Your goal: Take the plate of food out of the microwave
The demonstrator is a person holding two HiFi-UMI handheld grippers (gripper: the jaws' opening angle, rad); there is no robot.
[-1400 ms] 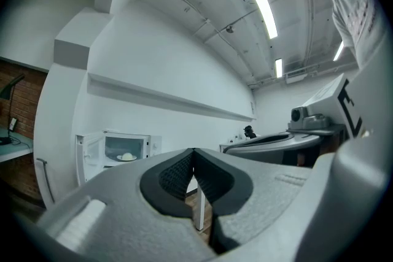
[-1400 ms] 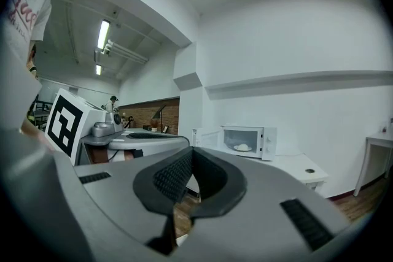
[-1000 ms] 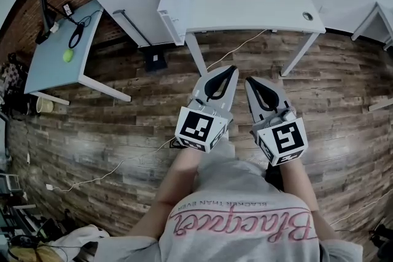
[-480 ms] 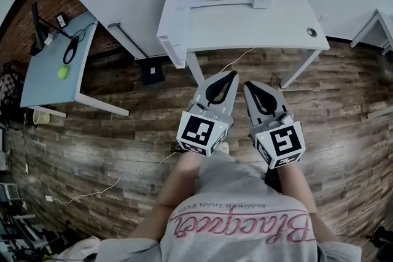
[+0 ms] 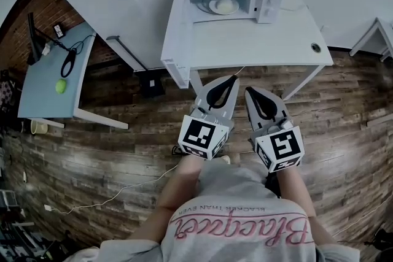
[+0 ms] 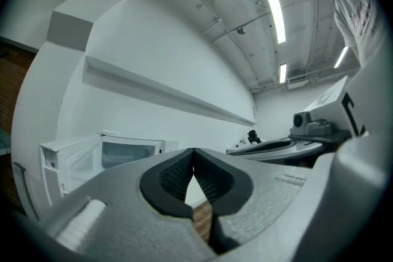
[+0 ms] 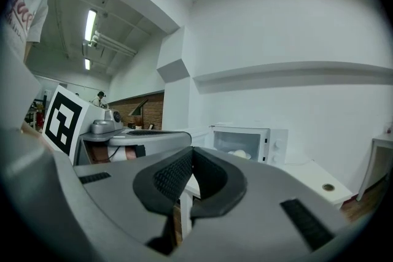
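Note:
A white microwave (image 5: 233, 2) stands at the back of a white table (image 5: 245, 43) with its door (image 5: 175, 34) swung open to the left. Inside it a pale lump of food on a plate (image 5: 223, 6) shows; the same food (image 7: 238, 154) appears in the right gripper view. My left gripper (image 5: 232, 79) and right gripper (image 5: 250, 92) hang side by side over the wooden floor, short of the table's front edge. Both point level toward the table. Both are shut with nothing between the pads. The microwave (image 6: 116, 153) also shows in the left gripper view.
A light blue side table (image 5: 52, 80) with a green ball (image 5: 61, 86) and cables stands at the left. White cables trail across the wooden floor (image 5: 123, 150). Another white table's corner (image 5: 381, 30) is at the far right. A hole (image 5: 315, 46) sits in the white table's right end.
Both grippers and the person have come closer to the white table; the microwave and table sit lower and larger in the head view. The jaws stayed shut.

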